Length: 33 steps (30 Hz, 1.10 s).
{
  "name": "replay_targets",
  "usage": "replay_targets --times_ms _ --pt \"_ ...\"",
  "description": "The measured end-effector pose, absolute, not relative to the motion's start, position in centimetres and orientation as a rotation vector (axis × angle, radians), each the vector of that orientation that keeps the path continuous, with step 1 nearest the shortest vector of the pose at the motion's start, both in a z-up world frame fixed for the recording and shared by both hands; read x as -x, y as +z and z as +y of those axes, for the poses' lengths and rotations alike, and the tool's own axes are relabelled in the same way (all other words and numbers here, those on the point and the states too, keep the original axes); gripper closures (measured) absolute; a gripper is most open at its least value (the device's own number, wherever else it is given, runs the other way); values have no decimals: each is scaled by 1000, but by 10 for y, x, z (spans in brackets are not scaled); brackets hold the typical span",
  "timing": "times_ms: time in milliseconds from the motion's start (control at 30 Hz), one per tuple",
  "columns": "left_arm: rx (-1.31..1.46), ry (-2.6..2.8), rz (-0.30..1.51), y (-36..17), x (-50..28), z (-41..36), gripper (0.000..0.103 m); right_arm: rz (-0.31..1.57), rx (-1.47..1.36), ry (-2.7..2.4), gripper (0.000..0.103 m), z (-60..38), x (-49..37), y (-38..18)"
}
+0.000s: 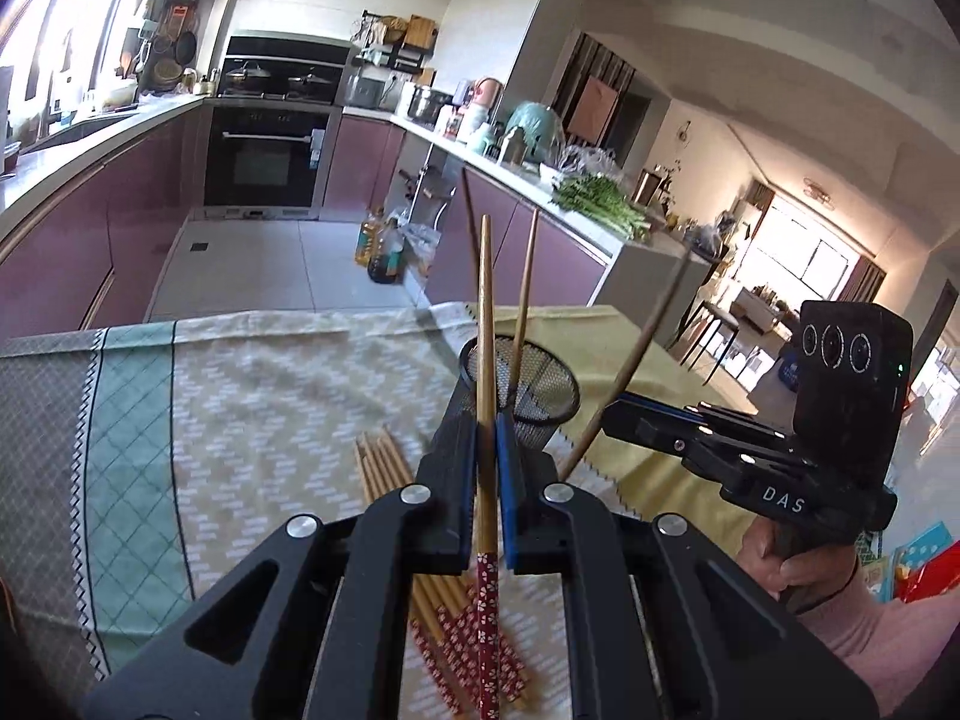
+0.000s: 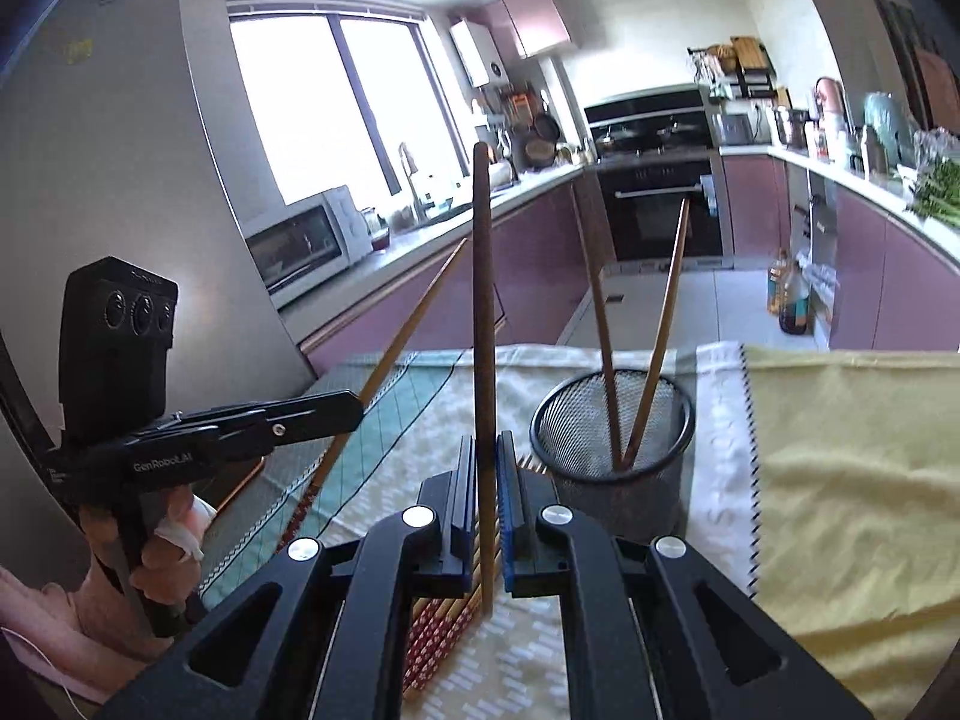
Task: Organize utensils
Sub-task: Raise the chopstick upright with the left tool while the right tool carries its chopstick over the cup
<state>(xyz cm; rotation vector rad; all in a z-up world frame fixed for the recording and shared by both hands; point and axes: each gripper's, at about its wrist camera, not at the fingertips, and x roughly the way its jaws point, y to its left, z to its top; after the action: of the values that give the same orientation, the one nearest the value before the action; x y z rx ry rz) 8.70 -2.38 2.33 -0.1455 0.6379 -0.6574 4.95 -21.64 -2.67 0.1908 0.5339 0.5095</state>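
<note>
The left claw (image 1: 487, 420) is clamped tight on one chopstick (image 1: 485, 324), its tip raised above the surface (image 1: 252, 396); the right claw (image 2: 487, 450) pinches a second chopstick (image 2: 482, 300) the same way. Just beyond both stands the black mesh holder (image 2: 612, 456), with two chopsticks (image 2: 654, 336) already leaning inside it. The job looks barely begun: a bundle of chopsticks (image 1: 384, 468) with red flowered handles lies on the patterned cloth (image 1: 258, 396) beneath the claws. How many remain is hard to count, since the claws' bodies cover much of the pile. The holder's base is partly hidden too.
</note>
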Motion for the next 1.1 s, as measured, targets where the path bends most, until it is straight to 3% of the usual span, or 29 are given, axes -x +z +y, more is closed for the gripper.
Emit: replay_targets --times_ms 600,1100 --pt "250 -583 403 78 -154 -87 96 385 -157 479 98 -247 -71 30" --pt "179 -480 380 48 -184 -136 96 348 -192 444 98 -260 -107 31"
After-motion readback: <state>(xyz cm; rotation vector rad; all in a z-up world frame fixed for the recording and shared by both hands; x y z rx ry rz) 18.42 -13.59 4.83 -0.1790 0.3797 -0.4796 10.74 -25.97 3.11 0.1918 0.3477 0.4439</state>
